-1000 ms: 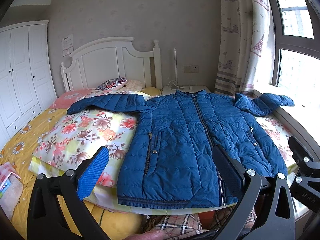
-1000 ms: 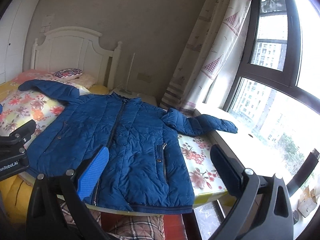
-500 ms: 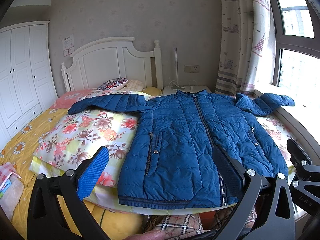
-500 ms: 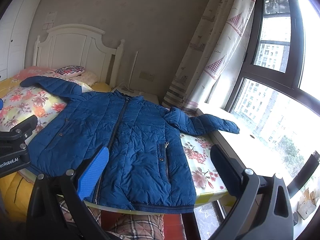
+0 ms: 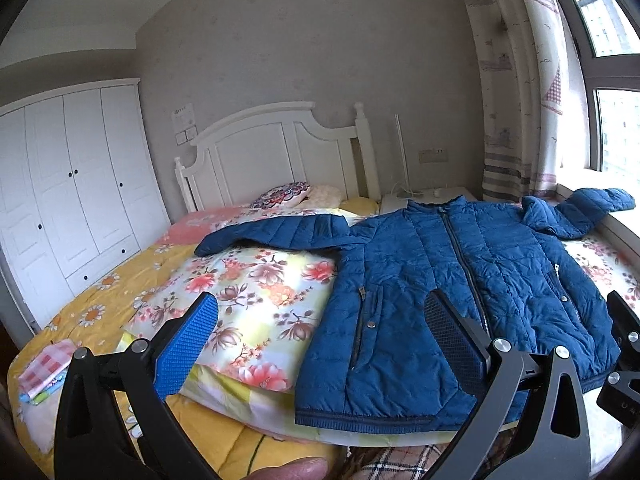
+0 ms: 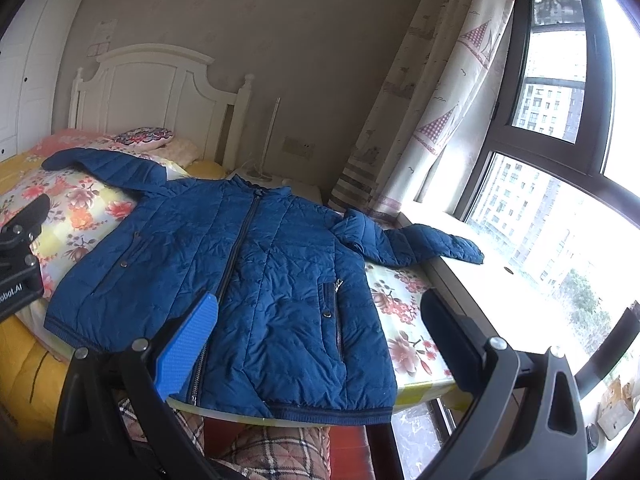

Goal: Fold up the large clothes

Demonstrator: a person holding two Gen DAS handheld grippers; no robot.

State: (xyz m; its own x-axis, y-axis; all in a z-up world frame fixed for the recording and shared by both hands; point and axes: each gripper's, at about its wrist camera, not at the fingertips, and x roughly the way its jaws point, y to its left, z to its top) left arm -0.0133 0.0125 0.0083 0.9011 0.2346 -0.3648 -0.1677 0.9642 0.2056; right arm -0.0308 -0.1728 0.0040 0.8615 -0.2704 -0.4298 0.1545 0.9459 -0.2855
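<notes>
Blue jacket (image 5: 452, 292) lies flat, zipped, sleeves spread, on the floral quilt (image 5: 256, 300) | left gripper (image 5: 320, 344) wide apart, holding nothing | right gripper (image 6: 316, 332) likewise, above the hem.

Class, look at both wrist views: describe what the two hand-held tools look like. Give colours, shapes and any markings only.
Each tool, the left tool and the right tool, has a black frame of angled struts with silver screw heads and triangular cut-outs. One finger carries a blue dimpled pad; the other a black textured one. White lettering marks the left tool's body. No cables or sleeves show.
</notes>
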